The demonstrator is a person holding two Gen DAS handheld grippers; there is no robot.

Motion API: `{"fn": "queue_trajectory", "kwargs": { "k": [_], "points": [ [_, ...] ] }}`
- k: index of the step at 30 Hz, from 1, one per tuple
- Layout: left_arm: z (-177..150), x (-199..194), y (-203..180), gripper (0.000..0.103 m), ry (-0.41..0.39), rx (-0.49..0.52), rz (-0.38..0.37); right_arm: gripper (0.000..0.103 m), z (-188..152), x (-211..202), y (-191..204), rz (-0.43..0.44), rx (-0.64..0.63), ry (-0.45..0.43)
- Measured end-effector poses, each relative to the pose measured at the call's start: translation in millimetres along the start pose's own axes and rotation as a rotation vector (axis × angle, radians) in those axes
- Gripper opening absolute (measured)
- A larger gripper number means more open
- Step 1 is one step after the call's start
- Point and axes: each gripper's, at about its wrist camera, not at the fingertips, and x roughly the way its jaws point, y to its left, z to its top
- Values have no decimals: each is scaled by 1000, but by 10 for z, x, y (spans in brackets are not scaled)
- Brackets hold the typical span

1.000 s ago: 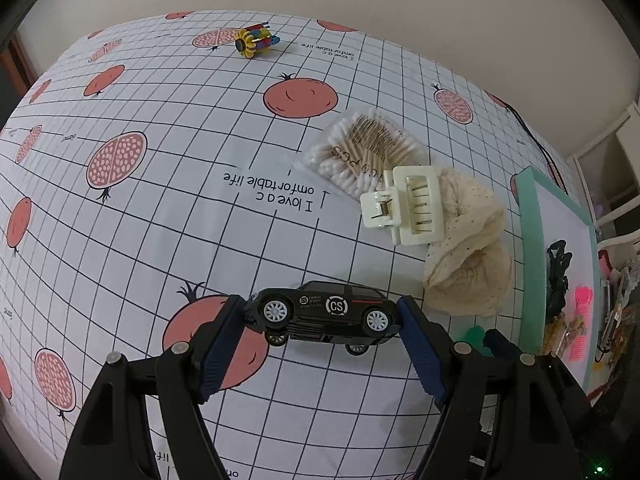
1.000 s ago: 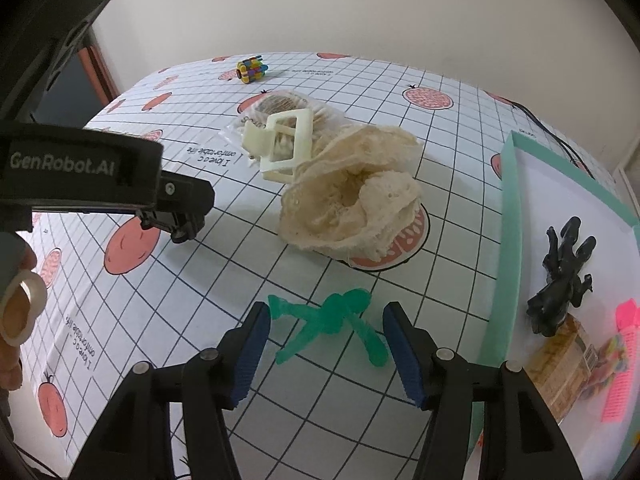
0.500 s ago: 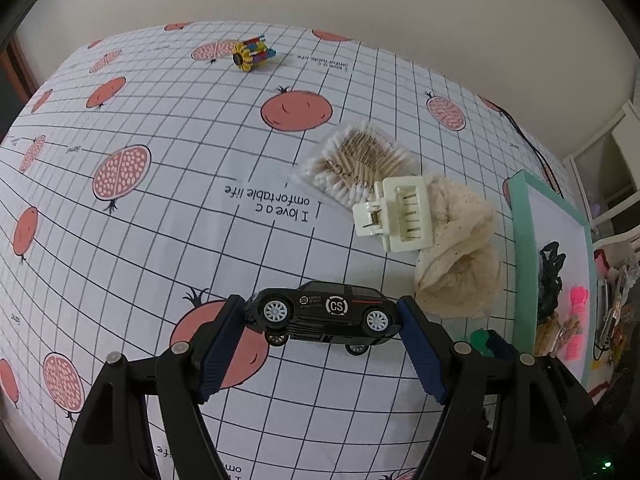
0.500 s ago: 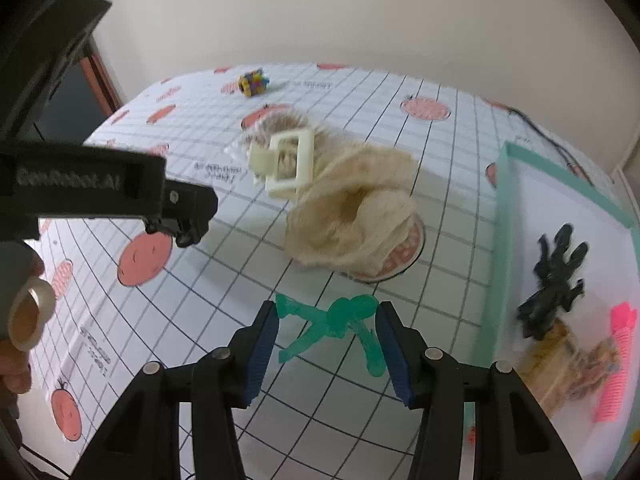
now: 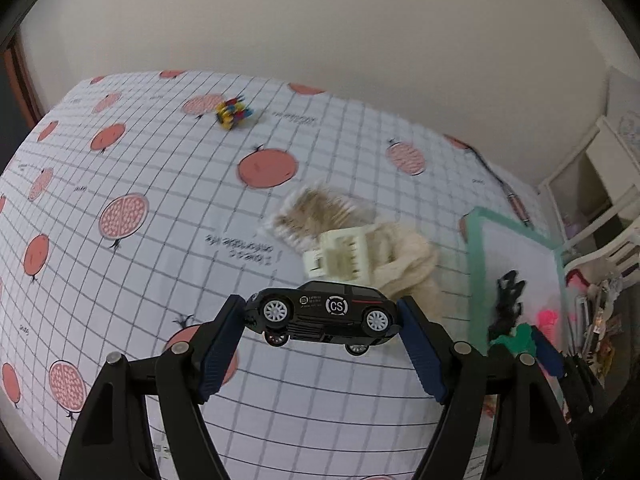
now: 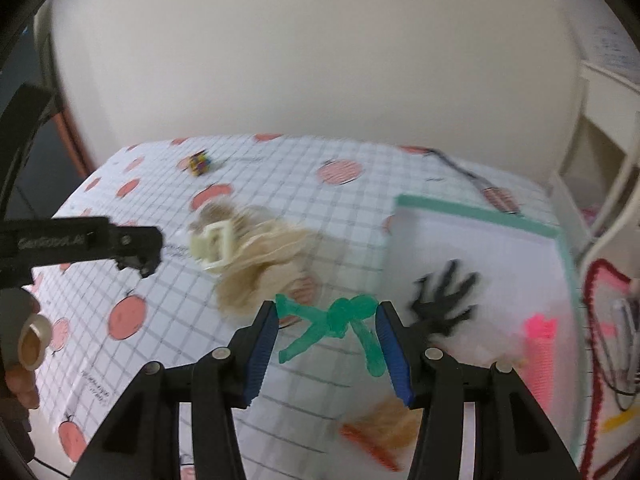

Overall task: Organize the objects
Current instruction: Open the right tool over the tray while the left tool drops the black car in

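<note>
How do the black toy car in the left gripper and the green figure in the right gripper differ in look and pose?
The black toy car is opaque, with white wheels and a CS logo; the green figure is translucent and one colour. The car is a compact body lying lengthwise between the left gripper fingers; the figure is thin, with limbs spread out between the right gripper fingers. Both are small toys clamped and lifted off the tablecloth.

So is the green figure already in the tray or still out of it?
Out. The green figure is clamped in the right gripper, lifted beside the green-rimmed tray, where the black figure already lies.
</note>
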Motion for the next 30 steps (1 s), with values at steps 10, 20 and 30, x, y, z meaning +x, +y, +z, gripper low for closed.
{"fn": "queue_trajectory", "kwargs": {
  "k": [10,20,30],
  "points": [
    [21,-25,-577,78,-83,105,-61,53,-21,-155,-747,-117,137,-57],
    [180,19,-1164,78,-155,184,-139,53,-54,-90,-1214,-168,258,-65],
    [399,395,-1659,78,-139,258,-219,53,-170,126,-1353,-207,272,-15]
  ]
}}
